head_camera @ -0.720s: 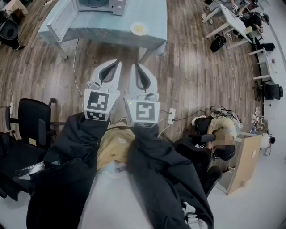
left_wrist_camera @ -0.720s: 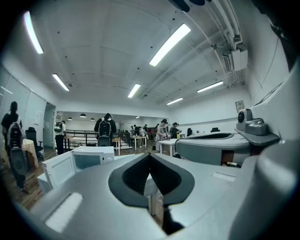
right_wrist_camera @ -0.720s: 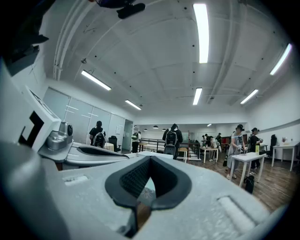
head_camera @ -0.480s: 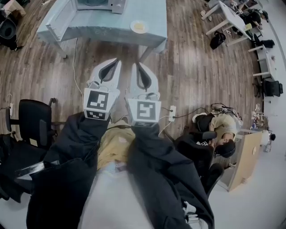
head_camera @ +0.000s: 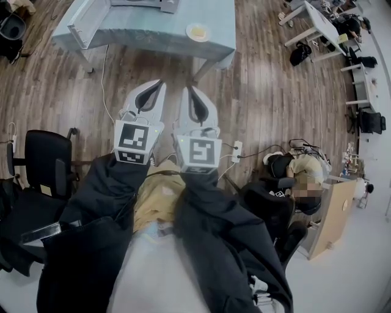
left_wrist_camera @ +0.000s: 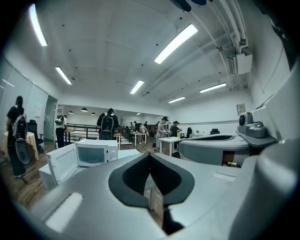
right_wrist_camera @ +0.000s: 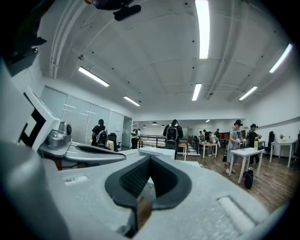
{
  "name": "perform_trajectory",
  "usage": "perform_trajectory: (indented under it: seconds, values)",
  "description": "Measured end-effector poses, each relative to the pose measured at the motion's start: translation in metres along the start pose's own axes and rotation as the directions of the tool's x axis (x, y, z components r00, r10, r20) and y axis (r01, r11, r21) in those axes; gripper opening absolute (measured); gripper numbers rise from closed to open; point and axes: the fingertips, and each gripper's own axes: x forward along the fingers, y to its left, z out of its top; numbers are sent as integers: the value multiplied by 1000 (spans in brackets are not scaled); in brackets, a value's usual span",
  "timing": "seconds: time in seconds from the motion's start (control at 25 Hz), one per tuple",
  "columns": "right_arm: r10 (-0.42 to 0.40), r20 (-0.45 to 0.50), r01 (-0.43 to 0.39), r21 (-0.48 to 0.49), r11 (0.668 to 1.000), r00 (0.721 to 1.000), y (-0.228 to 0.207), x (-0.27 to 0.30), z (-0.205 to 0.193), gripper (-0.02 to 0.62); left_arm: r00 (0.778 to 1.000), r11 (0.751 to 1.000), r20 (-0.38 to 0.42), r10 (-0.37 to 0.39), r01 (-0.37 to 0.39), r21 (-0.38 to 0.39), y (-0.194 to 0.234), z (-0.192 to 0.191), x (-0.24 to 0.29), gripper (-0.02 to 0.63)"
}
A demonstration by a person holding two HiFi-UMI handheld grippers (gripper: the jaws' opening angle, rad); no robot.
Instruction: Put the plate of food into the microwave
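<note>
A plate of food (head_camera: pixel 198 32) lies near the right end of a table under a pale blue cloth (head_camera: pixel 153 33), at the top of the head view. The white microwave (head_camera: pixel 143 3) stands at the table's back edge, its door (head_camera: pixel 85 24) swung open to the left. My left gripper (head_camera: pixel 157 83) and right gripper (head_camera: pixel 185 90) are held side by side over the wooden floor, short of the table, both shut with nothing in them. The left gripper view shows the microwave (left_wrist_camera: pixel 96 153) with its open door (left_wrist_camera: pixel 61 163) beyond the shut left gripper (left_wrist_camera: pixel 150 155). In its own view the right gripper (right_wrist_camera: pixel 150 159) is shut too.
A black office chair (head_camera: pixel 43 165) stands at my left. A power strip (head_camera: pixel 236 153) with cables lies on the floor at my right, near a person (head_camera: pixel 299 174) sitting low. White desks (head_camera: pixel 317 24) and bags fill the far right. Several people stand in the background.
The table and plate have slid up and slightly right in the head view. Both grippers stay shut and keep their places side by side.
</note>
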Motion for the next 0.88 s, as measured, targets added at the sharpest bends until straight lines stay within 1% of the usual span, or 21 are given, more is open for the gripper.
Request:
perform_trajectory:
  seconds: [0.2, 0.36, 0.56, 0.68, 0.88]
  values:
    - [17, -14, -17, -8, 1000, 1000, 16, 8, -8, -5, 1000, 1000, -1, 21, -21, -15, 20, -6, -11, -2]
    - [28, -8, -27, 21, 999, 1000, 30, 13, -7, -5, 1000, 999, -6, 28, -28, -24, 32, -10, -20, -2]
    - [44, -26, -44, 5, 999, 999, 46, 13, -9, -3, 999, 998, -15, 41, -41, -39, 44, -16, -29, -2]
    - [34, -32, -34, -3, 999, 999, 45, 14, -12, -3, 999, 998, -24, 30, -31, -51, 44, -21, -27, -2]
    - [6, -56, -7, -13, 1000, 998, 33, 18, -20, -3, 999, 998, -38, 15, -17, -62, 41, -28, -14, -2]
